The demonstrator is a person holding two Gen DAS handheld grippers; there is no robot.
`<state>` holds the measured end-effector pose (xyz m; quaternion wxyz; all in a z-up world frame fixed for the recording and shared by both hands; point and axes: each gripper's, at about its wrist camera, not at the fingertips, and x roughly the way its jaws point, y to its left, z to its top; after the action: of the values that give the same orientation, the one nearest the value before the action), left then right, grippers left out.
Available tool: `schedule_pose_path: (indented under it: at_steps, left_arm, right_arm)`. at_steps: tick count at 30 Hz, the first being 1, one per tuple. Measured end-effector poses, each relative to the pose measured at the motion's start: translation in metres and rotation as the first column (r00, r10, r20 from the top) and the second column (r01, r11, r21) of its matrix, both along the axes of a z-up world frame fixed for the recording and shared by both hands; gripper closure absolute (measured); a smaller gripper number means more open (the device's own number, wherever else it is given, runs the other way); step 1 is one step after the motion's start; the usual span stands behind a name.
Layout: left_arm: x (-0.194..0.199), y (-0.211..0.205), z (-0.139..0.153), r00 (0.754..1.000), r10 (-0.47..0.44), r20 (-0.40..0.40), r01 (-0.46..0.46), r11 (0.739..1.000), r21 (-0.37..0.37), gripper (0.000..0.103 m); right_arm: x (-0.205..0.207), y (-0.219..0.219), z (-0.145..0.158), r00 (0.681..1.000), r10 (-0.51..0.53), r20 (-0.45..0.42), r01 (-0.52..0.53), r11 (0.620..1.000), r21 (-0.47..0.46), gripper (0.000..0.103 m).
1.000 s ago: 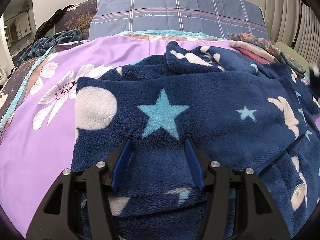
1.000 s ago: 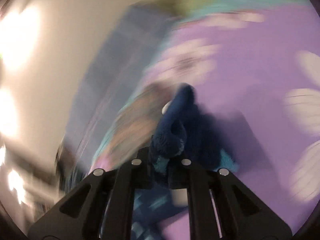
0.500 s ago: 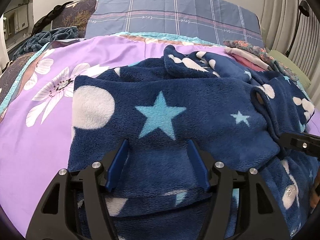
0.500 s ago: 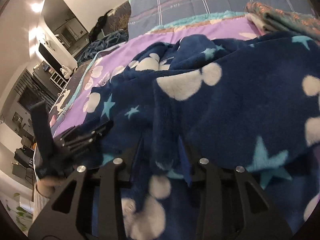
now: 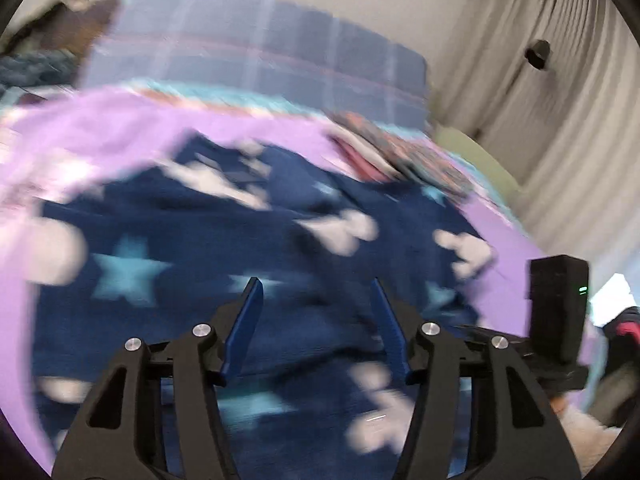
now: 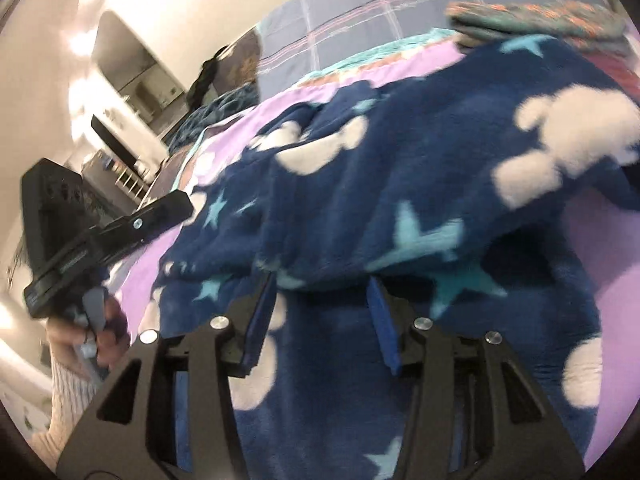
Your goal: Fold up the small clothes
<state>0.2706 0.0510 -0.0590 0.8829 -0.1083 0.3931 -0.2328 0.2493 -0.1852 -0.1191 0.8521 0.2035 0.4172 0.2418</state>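
Observation:
A navy fleece garment (image 5: 200, 240) with light blue stars and white shapes lies spread on the purple bedsheet (image 5: 100, 128). My left gripper (image 5: 315, 282) hovers over its middle. The jaws are closing slightly, with nothing pinched between the blue pads; this view is blurred. In the right wrist view, a thick fold of the garment (image 6: 400, 160) drapes over the tips of my right gripper (image 6: 322, 278). Its jaws are opening, and fleece lies between and under the pads without being pressed. A hand (image 6: 92, 336) holds the left tool at the left edge.
A plaid grey-blue pillow (image 5: 260, 52) lies at the head of the bed. A stack of folded patterned clothes (image 6: 540, 20) sits just beyond the garment. Grey curtains (image 5: 540, 120) hang on the right. Furniture and a mirror (image 6: 124, 60) stand off to the left.
The right gripper was shut on a bunch of the fleece. It has come down to the bed and spread its jaws, letting the fleece go. The left gripper has lifted and swung right.

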Motion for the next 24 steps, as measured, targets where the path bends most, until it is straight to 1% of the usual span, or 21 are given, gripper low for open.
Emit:
schedule_pose_path:
  at_steps: [1, 3, 5, 6, 7, 8, 9, 11, 12, 13, 15, 18, 21, 23, 24]
  left_arm:
    - [0.01, -0.014, -0.009, 0.999, -0.024, -0.048, 0.023, 1.0, -0.008, 0.043]
    - [0.029, -0.034, -0.028, 0.991, -0.023, -0.134, 0.023, 1.0, -0.004, 0.042]
    - [0.037, -0.045, -0.037, 0.986, -0.011, -0.164, 0.01, 1.0, -0.009, 0.043]
    - [0.041, -0.051, -0.039, 0.986, -0.018, -0.166, 0.016, 1.0, -0.012, 0.046]
    - [0.042, -0.055, -0.038, 0.985, -0.032, -0.167, 0.029, 0.999, -0.018, 0.074]
    - [0.041, -0.058, -0.037, 0.985, -0.053, -0.165, 0.049, 0.998, -0.026, 0.094]
    - [0.04, -0.062, -0.032, 0.986, -0.06, -0.154, 0.058, 0.998, -0.021, 0.095]
    - [0.035, -0.069, -0.007, 0.997, -0.06, -0.058, 0.062, 0.997, 0.04, 0.095]
    - [0.032, -0.069, 0.009, 0.998, -0.062, -0.014, 0.062, 0.997, 0.052, 0.095]
    - [0.031, -0.068, 0.021, 0.998, -0.058, 0.013, 0.057, 0.997, 0.052, 0.095]
    - [0.027, -0.06, 0.055, 0.995, -0.039, 0.087, 0.034, 0.998, 0.055, 0.095]
    - [0.018, -0.047, 0.089, 0.985, -0.019, 0.174, 0.0, 0.994, 0.11, 0.095]
    - [0.013, -0.029, 0.108, 0.977, 0.007, 0.215, -0.04, 0.988, 0.149, 0.095]
    - [0.013, -0.015, 0.113, 0.974, 0.037, 0.226, -0.077, 0.982, 0.171, 0.095]
    - [0.011, -0.007, 0.113, 0.971, 0.055, 0.231, -0.099, 0.978, 0.184, 0.095]
  right_arm:
    - [0.0, -0.002, 0.0, 1.0, -0.009, -0.004, 0.009, 1.0, -0.001, 0.056]
    - [0.001, -0.003, -0.001, 1.0, -0.011, -0.004, 0.011, 1.0, 0.009, 0.056]
    - [0.002, -0.003, -0.002, 1.0, -0.008, -0.005, 0.008, 1.0, 0.014, 0.055]
    - [0.003, -0.003, -0.002, 1.0, -0.005, -0.006, 0.005, 1.0, 0.019, 0.055]
    - [0.003, -0.004, -0.002, 1.0, -0.002, -0.005, 0.002, 1.0, 0.025, 0.055]
    - [0.003, -0.004, -0.002, 1.0, 0.0, -0.004, 0.0, 1.0, 0.031, 0.055]
    - [0.003, -0.005, -0.002, 1.0, 0.001, -0.003, -0.001, 0.999, 0.037, 0.054]
    - [0.002, -0.007, -0.002, 1.0, 0.0, -0.001, 0.0, 0.999, 0.049, 0.055]
    - [0.001, -0.01, -0.001, 1.0, -0.004, 0.006, 0.004, 0.998, 0.059, 0.055]
    - [-0.001, -0.014, 0.0, 1.0, -0.008, 0.014, 0.008, 0.998, 0.067, 0.055]
    - [-0.002, -0.018, 0.003, 0.999, -0.026, 0.037, 0.023, 0.996, 0.084, 0.055]
    - [-0.003, -0.025, 0.005, 0.997, -0.046, 0.064, 0.039, 0.993, 0.111, 0.053]
    - [0.0, -0.026, 0.004, 0.996, -0.064, 0.06, 0.057, 0.992, 0.111, 0.053]
    - [0.004, -0.028, -0.001, 0.996, -0.085, 0.026, 0.082, 0.992, 0.094, 0.053]
    - [0.007, -0.029, -0.005, 0.996, -0.09, -0.007, 0.09, 0.992, 0.09, 0.054]
